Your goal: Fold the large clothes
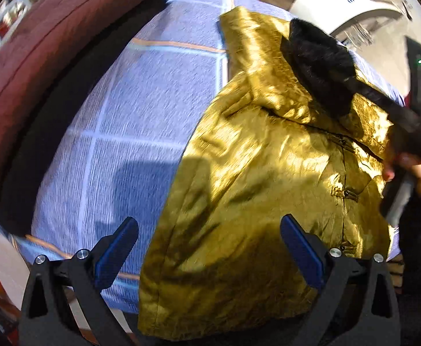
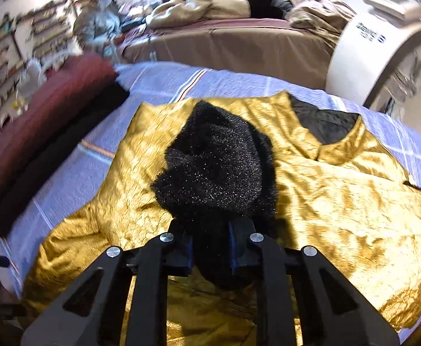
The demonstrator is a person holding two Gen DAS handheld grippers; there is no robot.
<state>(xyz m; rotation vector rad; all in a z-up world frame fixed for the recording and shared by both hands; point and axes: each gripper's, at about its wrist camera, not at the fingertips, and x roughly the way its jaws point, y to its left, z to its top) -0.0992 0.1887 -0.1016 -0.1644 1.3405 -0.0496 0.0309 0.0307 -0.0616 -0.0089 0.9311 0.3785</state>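
The left hand-held gripper (image 1: 209, 248) has two matte black arms, each built as a pair of flat struts with long triangular cut-outs. Round silver screw heads sit at the joints, two on each side. Its fingers (image 1: 301, 252) end in flat rectangular pads of dark blue with a fine ribbed texture.

The right hand-held gripper (image 2: 210, 245) is of the same make: black struts with triangular cut-outs, four silver screw heads across the linkage, and blue-edged pads on black blocks.

The person's right hand (image 1: 415, 173) shows at the edge of the left wrist view, with a dark sleeve at the wrist.
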